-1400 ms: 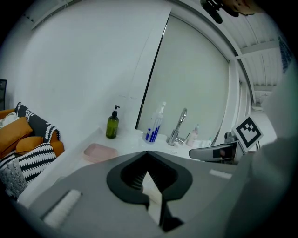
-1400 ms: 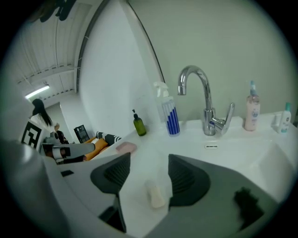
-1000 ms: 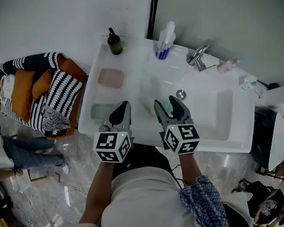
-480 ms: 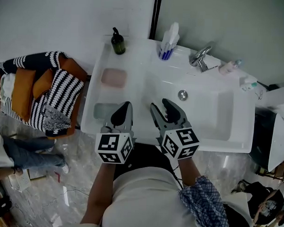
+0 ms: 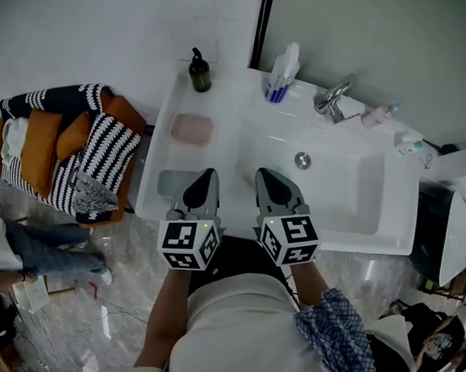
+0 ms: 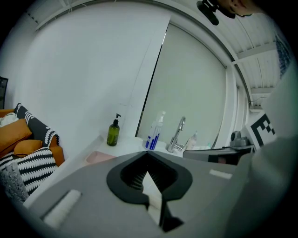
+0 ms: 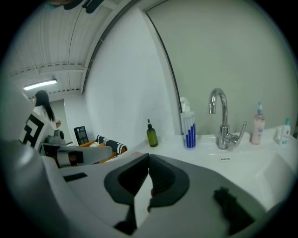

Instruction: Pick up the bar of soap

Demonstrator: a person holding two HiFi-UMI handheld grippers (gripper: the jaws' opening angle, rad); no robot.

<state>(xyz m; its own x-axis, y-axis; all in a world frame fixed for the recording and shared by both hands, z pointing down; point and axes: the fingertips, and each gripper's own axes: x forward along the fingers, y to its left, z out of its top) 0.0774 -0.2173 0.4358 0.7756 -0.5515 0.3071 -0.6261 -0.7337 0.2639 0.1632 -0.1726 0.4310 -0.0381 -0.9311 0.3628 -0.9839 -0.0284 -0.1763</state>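
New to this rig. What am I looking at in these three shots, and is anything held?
A person holds a two-jaw gripper in each hand; no robot arm. The top-down picture is from a head camera; the other two are from cameras riding on each gripper, looking along its jaws. Below is a white washbasin with a tap, a dark pump bottle and a pink bar of soap on its left ledge. The left gripper is shut, empty. The right gripper has just closed its jaws on nothing. The soap lies untouched.
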